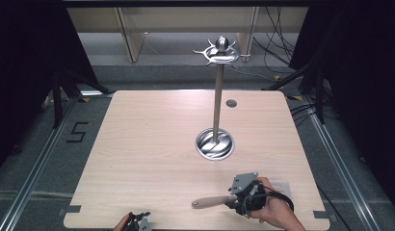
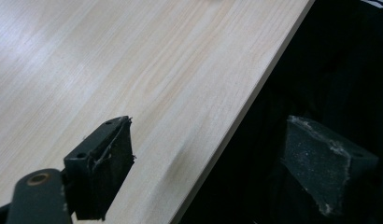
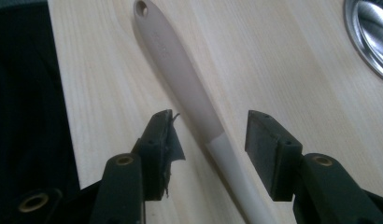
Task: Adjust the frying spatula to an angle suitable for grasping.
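A beige utensil handle (image 3: 185,79) with a hole at its far end lies flat on the wooden table (image 1: 152,144); in the high view the handle (image 1: 212,201) points left. My right gripper (image 3: 210,135) is open, its two jaws standing either side of the handle where it turns paler, not touching it. The right gripper (image 1: 234,201) sits near the table's front right. My left gripper (image 2: 203,158) is open with nothing between its jaws, one jaw over the table's front edge and the other past it. The left gripper (image 1: 138,221) is at the front edge, left of centre.
A tall metal stand with a round base (image 1: 214,143) and a ring of hooks on top (image 1: 221,52) rises from the table's middle right. A small grey disc (image 1: 231,103) is set into the table behind it. A pale square mat (image 1: 282,185) lies by the right hand.
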Available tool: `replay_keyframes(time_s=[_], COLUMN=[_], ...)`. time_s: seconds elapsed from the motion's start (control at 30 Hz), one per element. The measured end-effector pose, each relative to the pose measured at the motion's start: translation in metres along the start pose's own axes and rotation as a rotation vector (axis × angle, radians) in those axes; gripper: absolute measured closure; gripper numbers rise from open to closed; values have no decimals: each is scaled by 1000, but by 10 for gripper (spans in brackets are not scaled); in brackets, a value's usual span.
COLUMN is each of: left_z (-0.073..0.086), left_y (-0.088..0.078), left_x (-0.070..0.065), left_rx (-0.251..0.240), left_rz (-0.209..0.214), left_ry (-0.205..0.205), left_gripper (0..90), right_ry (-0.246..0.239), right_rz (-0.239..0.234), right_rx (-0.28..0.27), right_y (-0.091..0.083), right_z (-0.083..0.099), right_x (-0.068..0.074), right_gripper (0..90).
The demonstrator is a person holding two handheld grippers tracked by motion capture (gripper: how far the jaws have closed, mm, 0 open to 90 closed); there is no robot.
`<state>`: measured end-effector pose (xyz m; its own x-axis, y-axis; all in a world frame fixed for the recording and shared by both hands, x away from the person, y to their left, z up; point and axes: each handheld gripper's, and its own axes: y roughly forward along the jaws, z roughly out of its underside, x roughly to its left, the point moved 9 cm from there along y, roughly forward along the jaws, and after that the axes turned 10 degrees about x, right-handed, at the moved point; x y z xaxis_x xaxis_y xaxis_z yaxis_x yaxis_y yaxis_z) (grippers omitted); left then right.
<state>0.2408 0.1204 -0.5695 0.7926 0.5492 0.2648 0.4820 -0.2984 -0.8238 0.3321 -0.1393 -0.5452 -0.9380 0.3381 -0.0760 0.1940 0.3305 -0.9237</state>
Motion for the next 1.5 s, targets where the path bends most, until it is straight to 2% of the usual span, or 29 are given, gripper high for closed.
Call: replay_keyframes(time_s=[0.07, 0.1, 0.17, 0.2, 0.3, 0.37, 0.4, 0.43, 0.5, 0.6, 0.63, 0.8, 0.87, 0.9, 0.93, 0.97, 1.0, 1.07, 1.23, 1.27, 1.37, 1.5], left_z=[0, -1, 0, 0, 0, 0, 0, 0, 0, 0, -1, 0, 0, 0, 0, 0, 0, 0, 0, 0, 0, 0], left_y=[-1, 1, 0, 0, -1, 0, 1, 2, 0, 0, 0, -1, 0, 0, 0, 0, 0, 0, 0, 0, 1, 2], left_x=[-1, -3, 0, -1, 0, 1, 0, -1, -1, 0, -1, -1, -1, -1, -1, -1, -1, -1, 0, 0, -1, -1], left_rx=[-2, -5, 0, -2, 0, -2, -3, -3, -6, -4, -5, -2, -2, -2, -2, -2, -4, -3, -4, -5, -6, -6], left_rz=[4, 25, -2, 7, 0, -9, -1, 10, 18, -3, 8, 7, 9, 9, 9, 10, 11, 13, 14, 16, 29, 30], left_ry=[2, 2, 4, 0, 4, -2, -1, 1, -6, -1, 0, 0, -1, 0, 1, 1, -2, -2, -5, -6, -8, -8], left_gripper=[155, 156, 156, 156, 156, 156, 156, 156, 156, 156, 156, 156, 156, 156, 156, 156, 156, 156, 156, 156, 156, 156], right_ry=[-20, -28, -31, -27, -48, -65, -59, -72, -58, -51, -67, -71, -42, -75, -68, -67, -93, -104, -107, -82, -92, -108], right_rz=[4, -6, -15, -9, -20, -44, -39, -31, -24, -25, -28, -41, -54, -43, -43, -65, -74, -68, -83, -82, -86, -101], right_rx=[16, 24, 37, 41, 47, 53, 59, 58, 69, 82, 84, 117, 135, 127, 131, 146, 147, 155, 163, 174, 168, 188], right_y=[4, 5, 8, 9, 9, 10, 11, 11, 12, 15, 16, 19, 20, 21, 21, 22, 23, 24, 25, 23, 23, 23], right_z=[-2, -2, -2, -2, -3, -4, -4, -5, -5, -5, -5, -3, -1, -2, -2, -1, -1, -1, -1, 0, 0, 1], right_x=[-1, -1, 0, -1, -1, -1, -1, -2, -3, -3, -3, -3, -2, -4, -4, -3, -3, -4, -5, -4, -6, -6], right_gripper=[541, 549, 555, 560, 570, 577, 582, 586, 592, 604, 608, 627, 633, 635, 636, 639, 641, 642, 645, 647, 650, 658])
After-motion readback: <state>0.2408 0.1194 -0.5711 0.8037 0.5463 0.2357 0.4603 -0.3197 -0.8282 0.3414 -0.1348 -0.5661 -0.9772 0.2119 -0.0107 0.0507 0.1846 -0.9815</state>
